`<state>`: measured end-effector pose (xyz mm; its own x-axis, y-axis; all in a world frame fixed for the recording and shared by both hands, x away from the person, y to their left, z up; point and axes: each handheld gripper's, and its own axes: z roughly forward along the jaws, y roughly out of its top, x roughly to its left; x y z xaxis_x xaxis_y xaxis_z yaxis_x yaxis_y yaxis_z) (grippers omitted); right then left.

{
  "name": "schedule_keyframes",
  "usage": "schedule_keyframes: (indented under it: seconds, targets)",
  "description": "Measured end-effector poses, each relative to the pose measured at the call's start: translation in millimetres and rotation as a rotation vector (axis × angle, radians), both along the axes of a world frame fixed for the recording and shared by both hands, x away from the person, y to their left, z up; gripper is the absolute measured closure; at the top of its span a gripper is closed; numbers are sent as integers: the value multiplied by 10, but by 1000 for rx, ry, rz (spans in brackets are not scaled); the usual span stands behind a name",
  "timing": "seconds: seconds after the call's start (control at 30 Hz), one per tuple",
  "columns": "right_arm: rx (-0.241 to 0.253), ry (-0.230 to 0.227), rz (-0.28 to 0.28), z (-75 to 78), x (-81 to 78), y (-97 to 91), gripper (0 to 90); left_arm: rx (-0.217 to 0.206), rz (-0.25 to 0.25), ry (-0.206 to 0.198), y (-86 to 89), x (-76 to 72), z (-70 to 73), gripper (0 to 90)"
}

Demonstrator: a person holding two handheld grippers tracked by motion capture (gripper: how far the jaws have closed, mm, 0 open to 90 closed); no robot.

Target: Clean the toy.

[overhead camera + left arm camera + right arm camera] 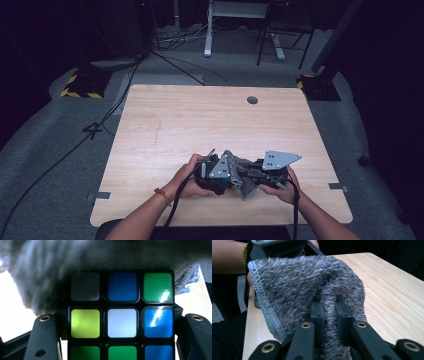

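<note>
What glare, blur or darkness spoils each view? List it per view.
High view: room dark, only the table lit. Left gripper view: white glare on the green and blue stickers at the right of the cube; grey cloth above it blurred; background blown out white. Right gripper view: the cloth's weave is sharp, evenly lit.

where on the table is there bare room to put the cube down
Most of the table is bare: the whole far half up to the grommet hole, plus strips along both side edges. The near middle is crowded, where the grippers hold the cube and cloth.
</note>
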<state>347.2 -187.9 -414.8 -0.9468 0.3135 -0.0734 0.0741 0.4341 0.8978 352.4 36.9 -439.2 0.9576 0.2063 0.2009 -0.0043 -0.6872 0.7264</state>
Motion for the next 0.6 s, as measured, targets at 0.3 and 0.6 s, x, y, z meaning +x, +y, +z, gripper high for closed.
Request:
schedule_keyframes:
  seconds: [0.3, 0.6]
  targets:
    - [-32, -14, -12, 12, -8, 113, 796, 30, 17, -15, -11, 7, -12, 336]
    - [-103, 75, -96, -257, 222, -91, 797, -73, 33, -18, 125, 19, 108, 336]
